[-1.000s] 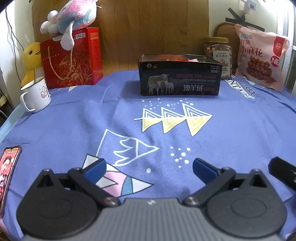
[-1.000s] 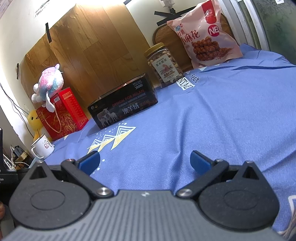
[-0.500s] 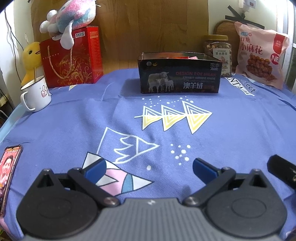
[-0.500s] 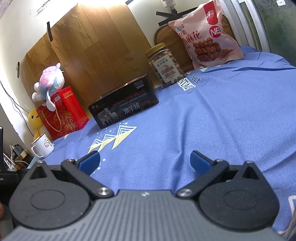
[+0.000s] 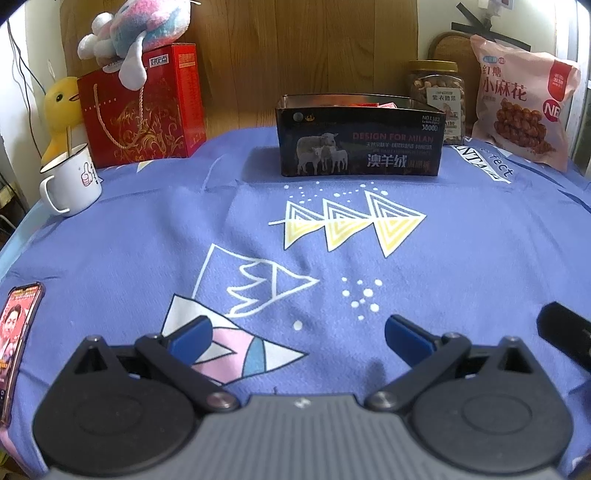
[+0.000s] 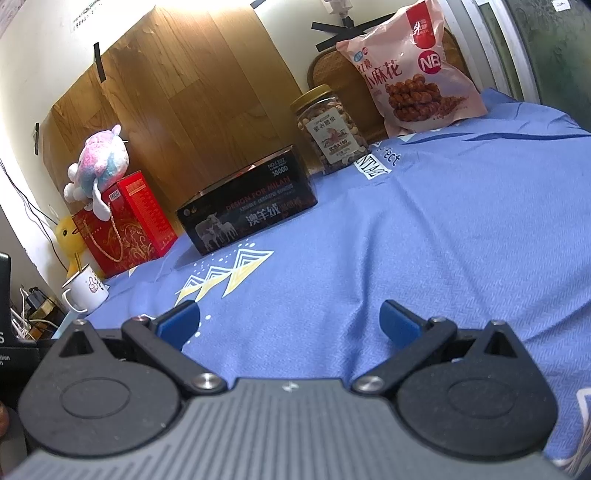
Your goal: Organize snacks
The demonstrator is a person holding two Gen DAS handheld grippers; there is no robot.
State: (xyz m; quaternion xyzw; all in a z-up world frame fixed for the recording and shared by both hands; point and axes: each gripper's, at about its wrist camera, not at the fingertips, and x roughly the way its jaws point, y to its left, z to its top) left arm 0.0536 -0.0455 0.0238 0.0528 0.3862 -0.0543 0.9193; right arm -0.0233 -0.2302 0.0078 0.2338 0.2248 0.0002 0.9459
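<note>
"DESIGN FOR MILAN" and "3000D" are printed on the black box [image 5: 360,140], set at the cloth's [image 5: 461,258] far edge; red packets are seen inside from the left view only. Beside it stand a nut jar [image 6: 332,129] and a pink bag [image 6: 410,70] marked "NB". A phone [image 5: 16,332] is shown only leftward. Left gripper [image 5: 297,334] and right gripper [image 6: 290,319] are held low, jaws spread, empty.

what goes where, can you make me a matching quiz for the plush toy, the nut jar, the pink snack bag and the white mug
Things:
1. pink and blue plush toy
2. clear gold-lidded nut jar
3. pink twisted-snack bag
4. white enamel mug

Places:
A. far right, leaning at the back
B. in front of the yellow duck toy
C. on top of the red gift box
D. behind the black open tin

Pairs: 1-C, 2-D, 3-A, 4-B
</note>
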